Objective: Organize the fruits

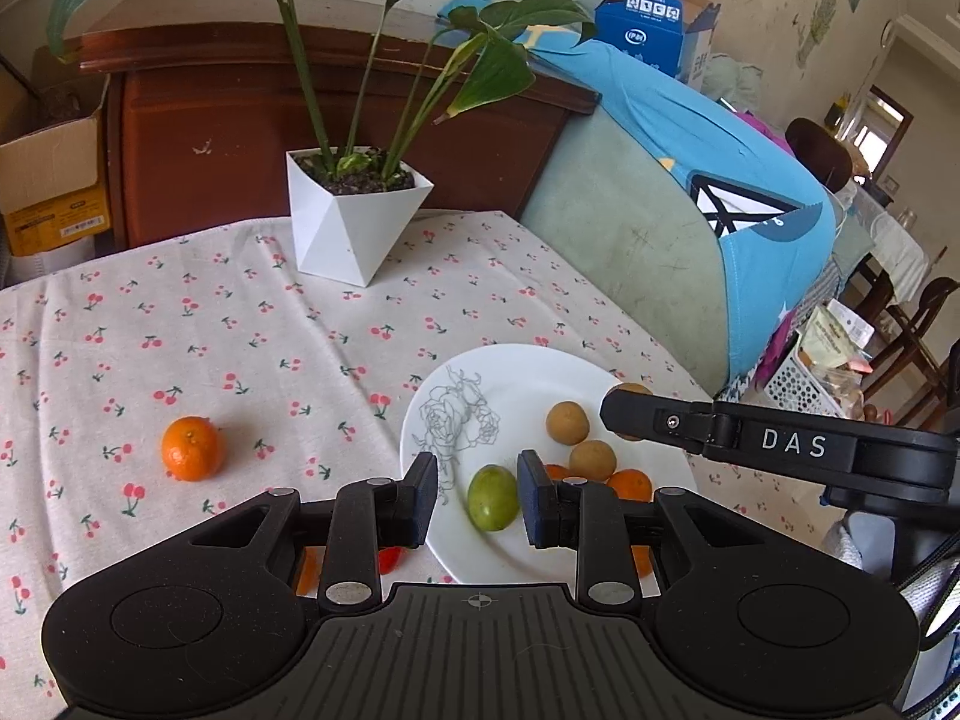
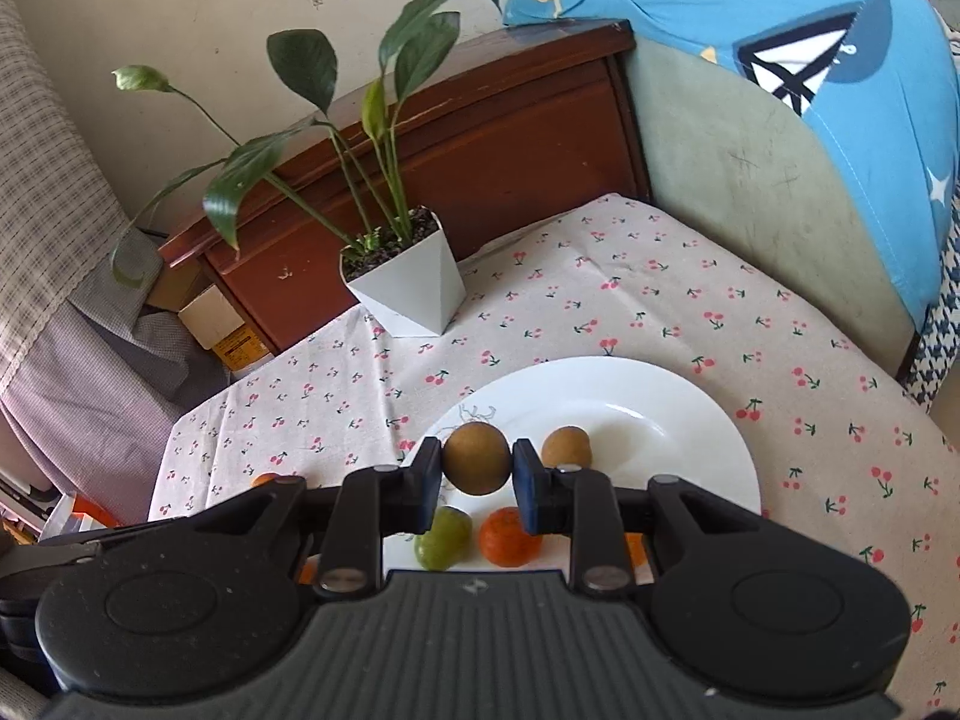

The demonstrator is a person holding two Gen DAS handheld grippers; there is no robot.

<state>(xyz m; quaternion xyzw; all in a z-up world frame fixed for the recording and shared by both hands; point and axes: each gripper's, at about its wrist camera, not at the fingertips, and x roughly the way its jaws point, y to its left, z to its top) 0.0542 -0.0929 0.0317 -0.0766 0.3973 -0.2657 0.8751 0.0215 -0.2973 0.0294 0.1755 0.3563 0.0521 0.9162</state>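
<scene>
A round brown fruit (image 2: 477,459) with dull, matte skin is sitting clamped between the pads of the right gripper (image 2: 477,474), hanging over the plate's left part. The plate (image 2: 708,420) is white, with a grey line drawing of roses near its left rim, and is lying toward the table's near right edge.

On the plate in the left wrist view two more brown fruits (image 1: 567,422) (image 1: 593,459) are lying close together, the nearer one touching an orange (image 1: 630,485). A smooth green fruit (image 1: 493,498), slightly oval, is resting toward the plate's near rim, seen through the gap of the left gripper (image 1: 477,495). Its fingers are standing near their closest and holding nothing; the green fruit is lying on the plate below them, not pinched.

Another orange (image 1: 193,449), bright with a small stem dimple on top, is sitting alone on the cloth (image 1: 240,324) well left of the plate, toward the table's left side. Bits of orange and red are showing on the cloth under the left gripper's body, too hidden to identify.

The cloth is pale with a red cherry print. A white faceted pot (image 1: 354,216) with a leafy plant is standing at the table's far edge. A brown wooden cabinet (image 1: 300,120) is standing behind the table, and a blue cover (image 1: 690,132) is draped over a seat at the right.
</scene>
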